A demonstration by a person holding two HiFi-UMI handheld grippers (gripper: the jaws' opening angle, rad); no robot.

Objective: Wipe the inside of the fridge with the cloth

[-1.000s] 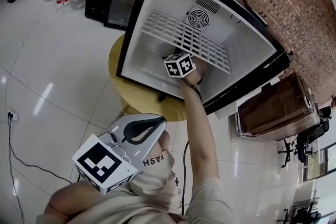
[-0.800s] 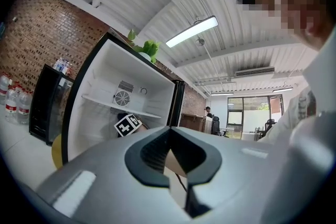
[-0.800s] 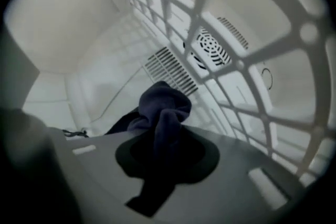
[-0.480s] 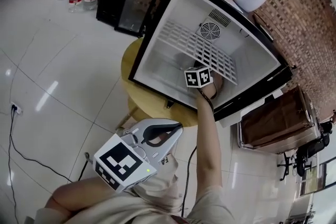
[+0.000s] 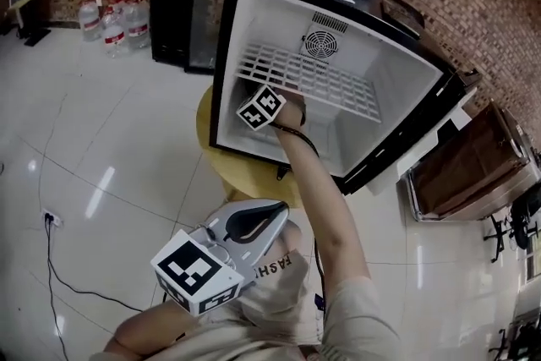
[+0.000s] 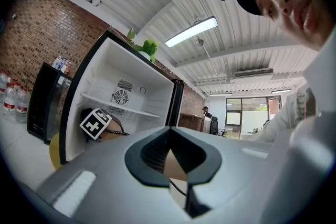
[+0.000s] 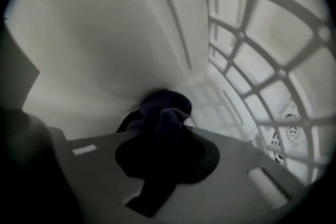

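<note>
Head view, open fridge on round desk, wire shelf inside, right gripper within by left wall, left gripper outside, left gripper view, jaws pressed together, empty, right gripper view, jaws pinching dark cloth inside fridge.

Surfaces on my feed: mostly smooth white plastic, with gloss underfoot.
The fridge liner reads to me as smooth, satin white plastic, and its shelf as a white coated grid. The cloth is a dark, soft-looking fabric. The left claw and right claw both have matt grey plastic shells with black insets. I'd call the desk top pale yellow wood, the floor glossy tile and the wall rough brick.
</note>
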